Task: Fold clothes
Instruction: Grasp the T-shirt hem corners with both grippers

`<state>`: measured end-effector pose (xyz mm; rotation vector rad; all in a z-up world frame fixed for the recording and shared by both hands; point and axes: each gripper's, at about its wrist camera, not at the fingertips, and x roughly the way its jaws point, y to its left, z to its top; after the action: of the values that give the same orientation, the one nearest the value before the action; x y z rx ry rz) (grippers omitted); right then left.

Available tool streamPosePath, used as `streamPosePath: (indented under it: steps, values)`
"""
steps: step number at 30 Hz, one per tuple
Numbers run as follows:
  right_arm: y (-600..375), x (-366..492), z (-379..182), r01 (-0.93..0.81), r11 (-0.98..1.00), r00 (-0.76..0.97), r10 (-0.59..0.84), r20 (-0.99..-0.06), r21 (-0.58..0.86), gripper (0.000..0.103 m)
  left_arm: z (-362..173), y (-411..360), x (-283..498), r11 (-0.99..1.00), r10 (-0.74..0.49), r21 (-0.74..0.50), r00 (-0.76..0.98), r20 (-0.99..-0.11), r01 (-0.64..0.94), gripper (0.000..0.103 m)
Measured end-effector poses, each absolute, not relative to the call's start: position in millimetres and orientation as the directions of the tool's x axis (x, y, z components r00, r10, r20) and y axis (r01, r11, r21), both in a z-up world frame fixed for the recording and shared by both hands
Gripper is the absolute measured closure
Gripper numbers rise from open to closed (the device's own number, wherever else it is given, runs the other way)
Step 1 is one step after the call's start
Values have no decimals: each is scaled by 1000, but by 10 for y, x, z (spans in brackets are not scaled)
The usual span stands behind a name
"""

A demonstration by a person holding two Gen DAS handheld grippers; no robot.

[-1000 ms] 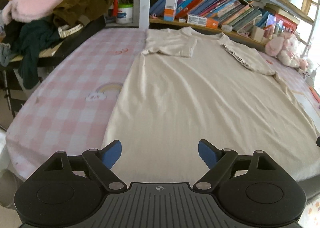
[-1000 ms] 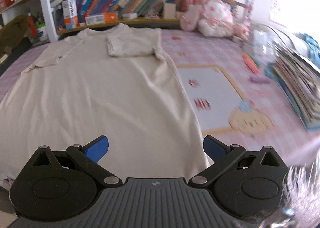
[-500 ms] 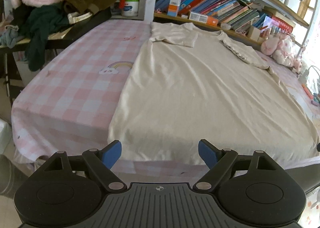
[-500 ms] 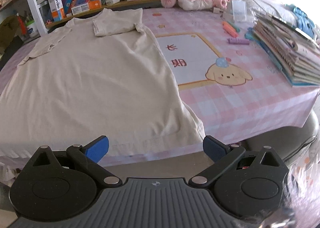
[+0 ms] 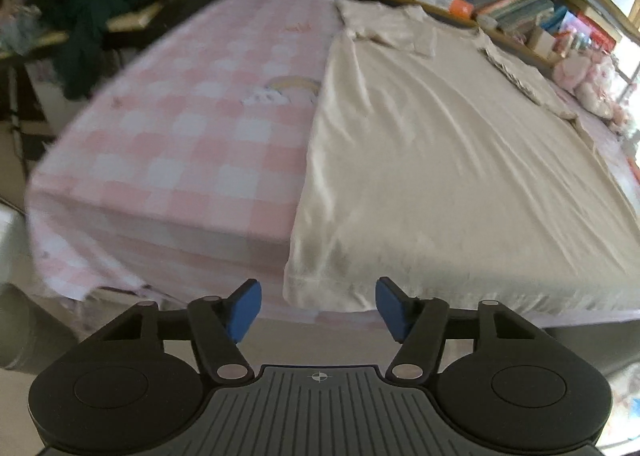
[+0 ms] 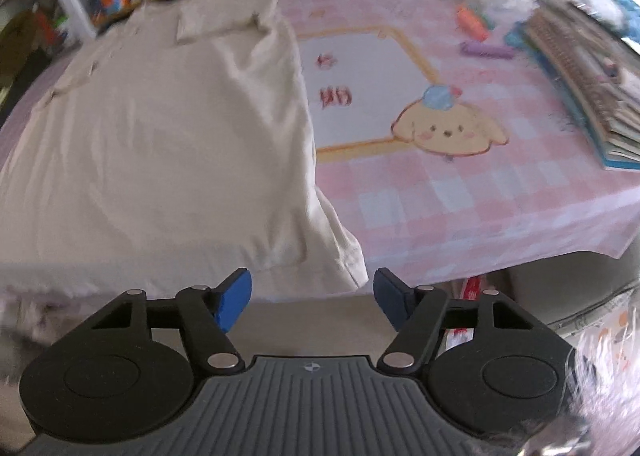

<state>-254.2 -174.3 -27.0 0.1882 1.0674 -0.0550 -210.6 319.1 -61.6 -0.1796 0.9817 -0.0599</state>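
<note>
While the shirt (image 5: 440,160) lies flat on the pink worktop (image 5: 192,144), hem at the near edge, both grippers, left (image 5: 318,308) and right (image 6: 312,302), hang before its 2 bottom corners. Their jaws have just been closing but grip nothing. Next, pinch each corner.

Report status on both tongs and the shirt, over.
Left tongs and right tongs open, just been closing, nothing between them. Cream shirt flat on pink checked cover, sleeves folded in, hem corners ahead of each. Nothing in the way.
</note>
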Motion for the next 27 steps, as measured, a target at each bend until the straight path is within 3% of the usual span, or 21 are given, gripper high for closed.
streamPosePath:
  steps: [14,15,16,19,27]
  values:
    - [-1943,-2093,-364,31,985,312,152,-938,170,48,-626,3367,-1968,974,-200,-224,521,-830,19,44]
    - [-1940,-2084,-367,24,984,304,163,-939,179,63,-616,3374,-1967,974,-204,-225,522,-828,24,44]
    - [-1936,-2076,-371,17,982,295,174,-939,188,88,-608,3380,-1967,974,-205,-224,524,-827,28,44]
    - [-1880,-2089,-338,-9,979,286,197,-938,203,94,-591,3391,-1961,974,-207,-223,532,-821,35,44]
    - [-1833,-2106,-304,-28,977,282,210,-936,210,94,-671,3402,-1848,970,-236,-232,503,-831,71,46]
